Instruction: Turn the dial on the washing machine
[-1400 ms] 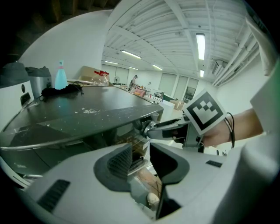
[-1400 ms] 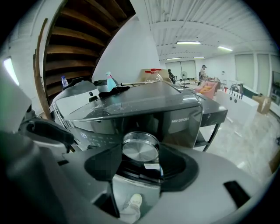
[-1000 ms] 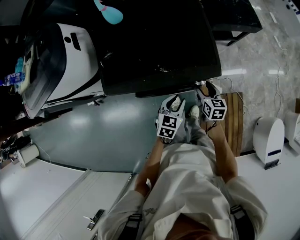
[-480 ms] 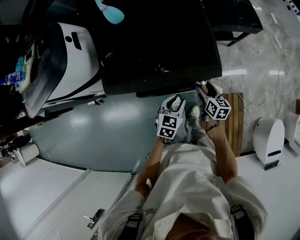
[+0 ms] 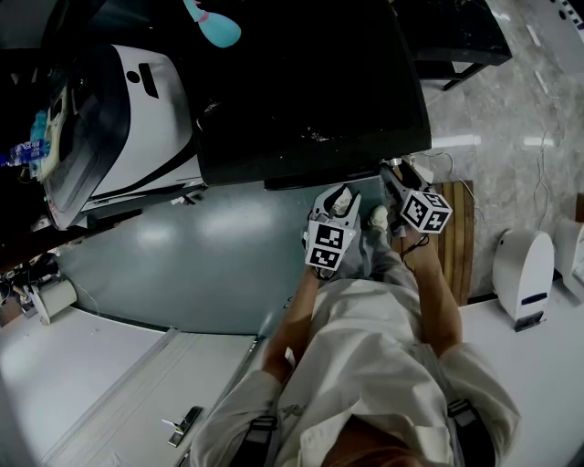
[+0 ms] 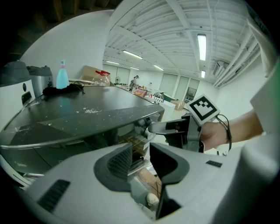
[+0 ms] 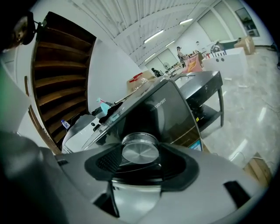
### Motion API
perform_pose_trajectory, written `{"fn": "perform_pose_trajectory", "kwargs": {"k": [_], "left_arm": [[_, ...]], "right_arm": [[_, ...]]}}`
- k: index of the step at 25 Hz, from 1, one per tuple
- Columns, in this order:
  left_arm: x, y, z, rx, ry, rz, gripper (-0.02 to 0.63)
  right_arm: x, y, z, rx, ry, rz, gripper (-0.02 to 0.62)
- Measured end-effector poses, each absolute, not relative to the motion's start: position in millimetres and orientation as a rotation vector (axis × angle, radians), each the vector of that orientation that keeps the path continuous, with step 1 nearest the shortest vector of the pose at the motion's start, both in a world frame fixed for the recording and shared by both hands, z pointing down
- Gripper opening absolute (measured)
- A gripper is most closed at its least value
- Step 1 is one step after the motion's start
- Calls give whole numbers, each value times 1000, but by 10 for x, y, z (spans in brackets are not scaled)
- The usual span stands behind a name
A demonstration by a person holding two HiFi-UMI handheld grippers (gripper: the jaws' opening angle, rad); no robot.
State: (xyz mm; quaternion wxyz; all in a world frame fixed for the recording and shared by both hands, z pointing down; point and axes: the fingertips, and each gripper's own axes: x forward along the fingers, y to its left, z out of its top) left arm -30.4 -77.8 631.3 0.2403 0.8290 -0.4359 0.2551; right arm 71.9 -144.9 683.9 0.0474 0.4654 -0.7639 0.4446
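I am gripping the silver dial (image 7: 140, 151) of the washing machine (image 7: 168, 109) with the right claw (image 7: 138, 157); the left claw (image 6: 141, 153) is hanging open, empty.

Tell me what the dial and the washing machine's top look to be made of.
The dial: likely brushed metal, silvery with a fine radial sheen; could be metal-faced plastic. The washing machine top: dark, smooth, semi-gloss with soft reflections; glass or coated metal, cannot tell which.

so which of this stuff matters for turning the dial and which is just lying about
For the job: dial, washing machine, right hand-held gripper closed on the dial.
Lying about: blue bottle, wooden board, left hand-held gripper, open and idle.
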Motion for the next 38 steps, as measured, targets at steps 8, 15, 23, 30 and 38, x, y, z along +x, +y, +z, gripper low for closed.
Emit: {"fn": "perform_pose_trajectory", "kwargs": {"k": [8,15,23,30,38], "left_arm": [[-289,-780,6304,2267,-1195,697,130],[-268,-789,6292,2268,-1196,696,130],[-249,-784,6287,2271,-1200,696,130],[-235,-778,6278,2267,-1204,695,130],[-233,-773,6267,2253,-1219,690,130]], "right_arm": [[738,-1453,6839,1433,-2349,1493,268],[763,-1451,6859,1447,-2354,1649,268],[759,-1443,6858,1447,-2352,1779,268],[765,-1436,6863,1444,-2341,1864,270],[722,-1307,6896,1369,-2332,1772,257]]}}
